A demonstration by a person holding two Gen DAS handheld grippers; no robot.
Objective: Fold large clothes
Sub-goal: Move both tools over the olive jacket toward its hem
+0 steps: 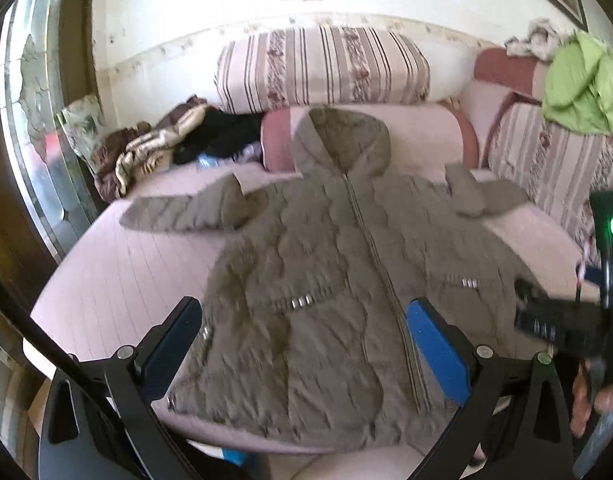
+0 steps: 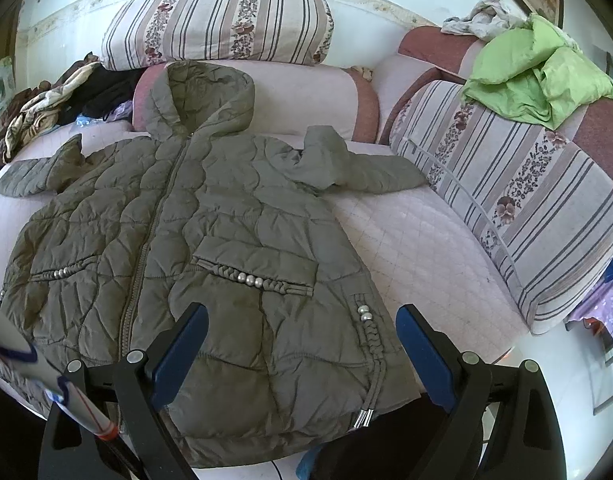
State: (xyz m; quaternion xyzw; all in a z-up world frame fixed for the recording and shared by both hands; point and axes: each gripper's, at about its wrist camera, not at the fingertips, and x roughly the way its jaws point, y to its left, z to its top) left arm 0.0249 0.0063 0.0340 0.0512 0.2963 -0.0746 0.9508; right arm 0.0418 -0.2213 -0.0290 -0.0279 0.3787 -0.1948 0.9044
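Right wrist view shows the olive hooded jacket (image 2: pixel 178 240) lying face up and zipped on the pale quilted sofa seat (image 2: pixel 418 248), hood toward twelve o'clock against the striped cushion (image 2: pixel 218 26), hem toward six o'clock at the seat's front edge, both sleeves spread out to nine and three o'clock. The right gripper (image 2: pixel 302 344) hovers above the hem's right corner with its blue-padded jaws spread wide and nothing between them; the left gripper (image 1: pixel 302 344) in its own blurred view likewise hangs wide and empty over the hem near the zip. Nothing is folded yet, so I judge the step in hand is the first grasp. To do it well, each tong should probably take one sleeve near its cuff, the right sleeve (image 2: pixel 370 176) at three o'clock and the left sleeve (image 2: pixel 30 180) at nine o'clock, pinching only the top layer's edge, then carry it across the chest so it lies flat over the zip. The padding is puffy and slippery, so a deep bite will likely hold better than a fingertip nip, and pressing air out after each fold should stop it springing back. Mind the beaded pocket trim (image 2: pixel 250 280), which could snag a pad. The green garment (image 2: pixel 538 80) at two o'clock sits well apart.
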